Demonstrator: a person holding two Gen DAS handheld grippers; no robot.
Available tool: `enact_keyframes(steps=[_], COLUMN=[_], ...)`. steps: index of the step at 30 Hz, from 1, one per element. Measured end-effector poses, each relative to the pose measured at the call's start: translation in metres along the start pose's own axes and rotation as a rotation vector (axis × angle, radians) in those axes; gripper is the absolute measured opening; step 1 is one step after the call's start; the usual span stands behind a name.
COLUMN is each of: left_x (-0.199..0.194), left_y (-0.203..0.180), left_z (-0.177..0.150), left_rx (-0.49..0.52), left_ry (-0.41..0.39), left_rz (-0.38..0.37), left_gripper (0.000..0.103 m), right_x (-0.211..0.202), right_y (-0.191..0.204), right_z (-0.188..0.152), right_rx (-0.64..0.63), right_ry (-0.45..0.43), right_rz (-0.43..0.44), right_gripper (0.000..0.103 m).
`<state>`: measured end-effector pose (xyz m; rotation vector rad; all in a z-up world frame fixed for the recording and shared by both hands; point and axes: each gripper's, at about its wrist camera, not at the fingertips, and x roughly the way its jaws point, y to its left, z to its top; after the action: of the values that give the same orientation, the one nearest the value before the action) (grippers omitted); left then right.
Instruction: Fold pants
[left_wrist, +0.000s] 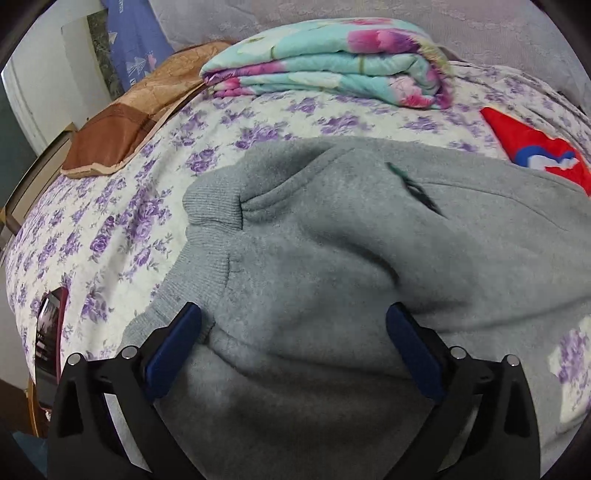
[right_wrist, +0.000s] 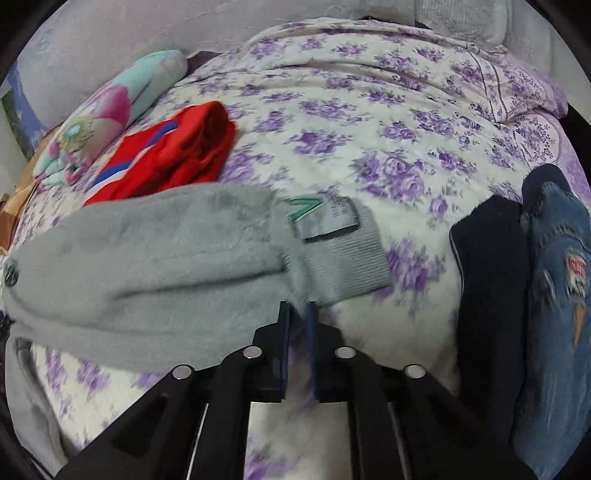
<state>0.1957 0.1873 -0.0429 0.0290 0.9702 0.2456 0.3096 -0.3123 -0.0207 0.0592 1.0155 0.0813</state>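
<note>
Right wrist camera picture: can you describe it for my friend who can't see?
The right gripper pinches the edge of grey pants on a purple-flowered bedspread. Red clothes lie behind; jeans lie at the right.

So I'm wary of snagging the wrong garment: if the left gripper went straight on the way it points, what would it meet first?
Most likely the grey pants. The left gripper is open, its fingers spread over grey fleece near the ribbed cuffs, and nothing lies between. Depth is hard to judge.
</note>
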Motion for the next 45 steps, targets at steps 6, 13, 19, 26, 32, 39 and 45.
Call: enact_keyframes(steps=[6, 13, 19, 26, 32, 39, 45], left_x=[-0.053, 0.0, -0.016, -0.093, -0.102, -0.064, -0.024], left_y=[-0.053, -0.13, -0.106, -0.046, 0.068, 0.135, 0.114], left_z=[-0.003, -0.008, -0.043, -0.029, -0.05, -0.094, -0.084], left_rx=[0.195, 0.386, 0.409, 0.253, -0.021, -0.284, -0.305], left_ry=[-0.137, 0.063, 0.068, -0.143, -0.141, -0.022, 0.066], left_rz=[-0.173, -0.124, -0.157, -0.239, -0.115, -0.12, -0.185], left_gripper=[0.098, 0.098, 0.099, 0.098, 0.098, 0.098, 0.099], right_x=[-0.055, 0.03, 0.027, -0.076, -0.15, -0.122, -0.109], right_y=[0.018, 0.05, 0.039, 0.01, -0.051, -0.029, 0.0], right_z=[-0.016, -0.007, -0.006, -0.057, -0.163, -0.252, -0.259], right_rx=[-0.032, -0.08, -0.072, -0.003, 0.164, 0.24, 0.172], right_ry=[-0.187, 0.037, 0.021, -0.143, -0.146, 0.018, 0.013], right_rz=[0.125, 0.069, 0.097, 0.143, 0.18, 0.32, 0.427], right_gripper=[0.041, 0.036, 0.036, 0.07, 0.093, 0.095, 0.013])
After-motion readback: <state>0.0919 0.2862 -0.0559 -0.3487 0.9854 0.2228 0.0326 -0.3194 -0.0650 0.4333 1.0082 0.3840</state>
